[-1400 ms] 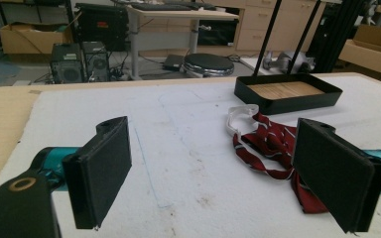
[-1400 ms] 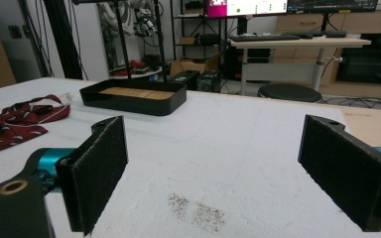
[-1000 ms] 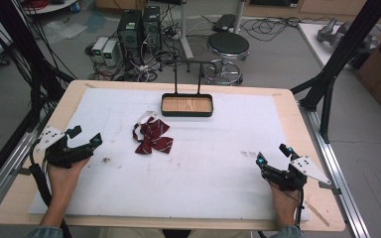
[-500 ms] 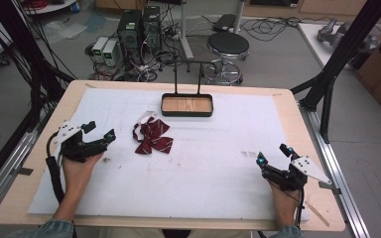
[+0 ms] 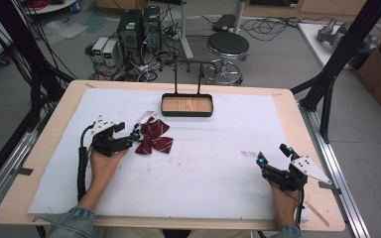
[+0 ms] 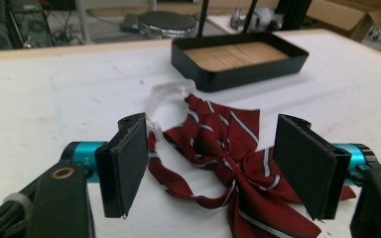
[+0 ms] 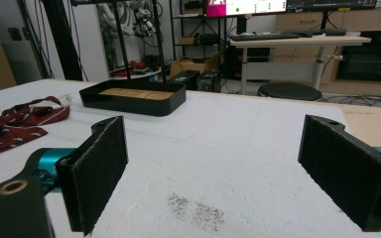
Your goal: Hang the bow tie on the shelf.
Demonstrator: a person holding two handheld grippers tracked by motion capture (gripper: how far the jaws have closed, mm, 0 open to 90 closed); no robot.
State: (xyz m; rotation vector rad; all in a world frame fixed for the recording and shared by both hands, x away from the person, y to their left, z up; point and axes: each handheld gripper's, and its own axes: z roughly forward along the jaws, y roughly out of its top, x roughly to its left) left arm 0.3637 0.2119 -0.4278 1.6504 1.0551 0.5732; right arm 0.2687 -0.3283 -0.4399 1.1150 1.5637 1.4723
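Table [image 5: 278, 119] covered with a white sheet, black tray [image 5: 187, 105] with wooden floor at the far middle, nothing in it. Looks like the job is picking up the bow tie, probably for that tray.

Bow tie [image 5: 152, 138], dark red with pale stripes, lies flat on the sheet, left of centre, near side of the tray and apart from it. White neck strap [image 6: 166, 94] loops out of its far end toward the tray.

Left gripper [image 5: 124, 140] is right at the bow's left edge. In the left gripper view the jaws stand wide open with the bow tie [image 6: 228, 163] between and just past them, holding nothing. The left pad sits over the strap end, the right pad over the right wing.

Right gripper [image 5: 274, 159] is parked at the near right, well apart from the bow, jaws wide open and empty, resting on bare sheet.

To do the grab well, my read:
- Aim for the centre knot [image 6: 238, 182], not a wing. A single fabric layer will likely slip or unfold.
- Push slightly forward and drop the tips to the sheet before closing, so the lower layer gets caught too.
- Keep the strap out of the pinch or fully in it. Half-caught, it may drag.
- Lift straight up, check that the wings hang free, then carry.
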